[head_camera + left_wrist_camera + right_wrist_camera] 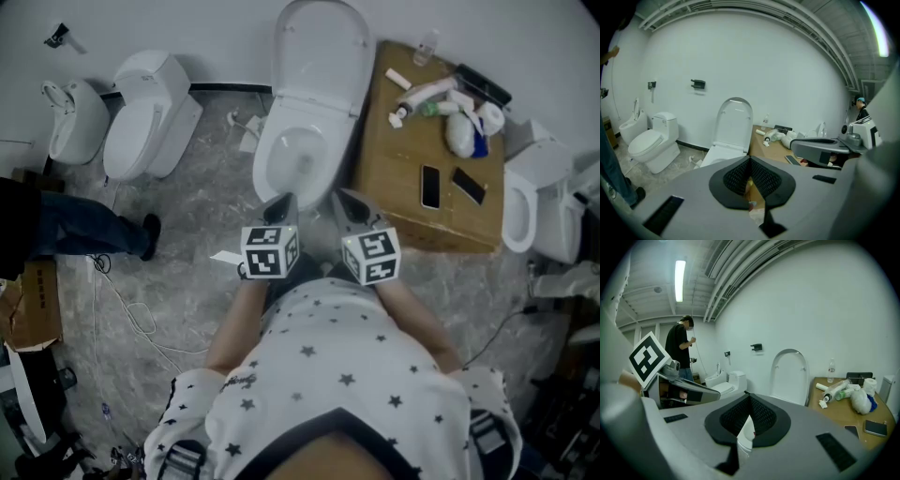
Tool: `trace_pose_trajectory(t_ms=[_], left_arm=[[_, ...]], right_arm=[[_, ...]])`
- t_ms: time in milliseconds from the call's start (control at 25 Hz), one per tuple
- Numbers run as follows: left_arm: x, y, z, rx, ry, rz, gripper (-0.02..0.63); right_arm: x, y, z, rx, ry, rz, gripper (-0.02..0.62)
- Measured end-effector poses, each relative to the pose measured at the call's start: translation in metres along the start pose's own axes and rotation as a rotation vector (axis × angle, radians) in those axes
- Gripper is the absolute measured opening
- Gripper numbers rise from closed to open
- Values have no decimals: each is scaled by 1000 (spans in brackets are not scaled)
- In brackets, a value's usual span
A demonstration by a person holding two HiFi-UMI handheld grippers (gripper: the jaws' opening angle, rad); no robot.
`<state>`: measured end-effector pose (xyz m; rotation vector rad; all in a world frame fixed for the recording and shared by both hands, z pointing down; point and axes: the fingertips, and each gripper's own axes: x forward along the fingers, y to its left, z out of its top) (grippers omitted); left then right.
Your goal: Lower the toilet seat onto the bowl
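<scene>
**Seat lowering: approach not yet begun**

The seat (pixel 319 47) is seen raised, leaning back towards the far wall, above the open bowl (pixel 292 161). The left gripper (pixel 284 200) and right gripper (pixel 345 198) are held side by side at the near edge of the bowl, well apart from the seat. Both pairs of jaws are closed fully, pad on pad, and nothing is gripped in either.

The step in hand is judged to be the reach to the seat's top edge.

Notes for a good execution:
- One gripper is enough. The left is suggested, since the worktop (pixel 389 178) with its bottles and phones stands just right of the bowl and could be knocked by the right.
- The jaws may be left closed and used as a hook behind the upper rim, or opened and closed on the rim for better control.
- The rim should be drawn forward past its balance point, then followed down the whole arc and not released, so that a slam on the bowl is avoided.
- The idle gripper should be kept clear of the bowl's rim, where it could be pinched.
</scene>
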<state>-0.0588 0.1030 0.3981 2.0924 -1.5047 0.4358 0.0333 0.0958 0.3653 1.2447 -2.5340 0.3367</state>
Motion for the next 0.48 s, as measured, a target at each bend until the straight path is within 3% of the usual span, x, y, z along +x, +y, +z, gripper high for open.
trace_pose_trajectory(t_ms=[480], left_arm=[[0, 0, 4, -16, -12, 0, -2]], right_arm=[[1, -5, 3, 2, -18, -14, 5]])
